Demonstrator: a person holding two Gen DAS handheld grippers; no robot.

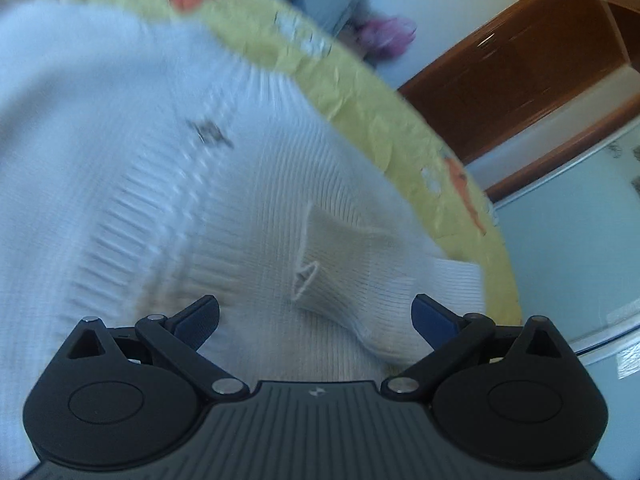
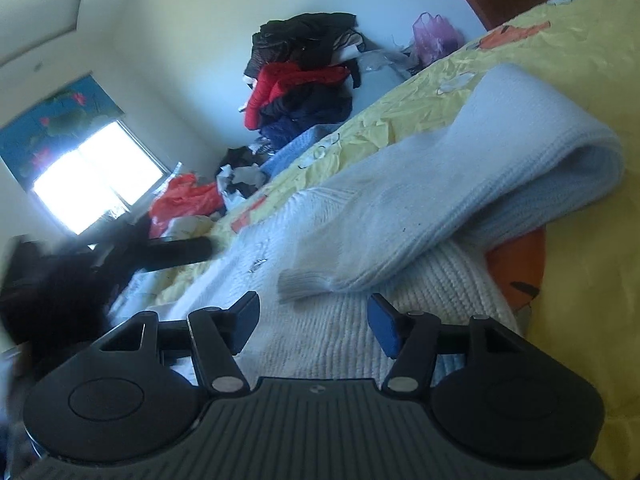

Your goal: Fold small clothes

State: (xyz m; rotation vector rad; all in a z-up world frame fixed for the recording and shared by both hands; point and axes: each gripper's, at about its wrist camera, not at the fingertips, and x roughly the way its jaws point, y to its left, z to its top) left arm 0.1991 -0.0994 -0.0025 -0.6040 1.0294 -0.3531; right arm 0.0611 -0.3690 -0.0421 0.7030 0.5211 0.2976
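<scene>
With one sleeve (image 2: 460, 184) of the white ribbed knit sweater (image 2: 352, 328) laid across its body on the yellow bedsheet (image 2: 568, 52), my right claw (image 2: 314, 320) and left claw (image 1: 316, 320) both gape empty, and by my judgement the other folds remain.

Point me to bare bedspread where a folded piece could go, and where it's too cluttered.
Free: yellow bedspread beyond the folded-over sleeve of the white sweater, and the strip past its hem. Crowded: the clothes pile and orange bag at the bed's far edge.

No readable text shows; the dark mark on the white sweater (image 1: 210, 134) is blurred.
</scene>
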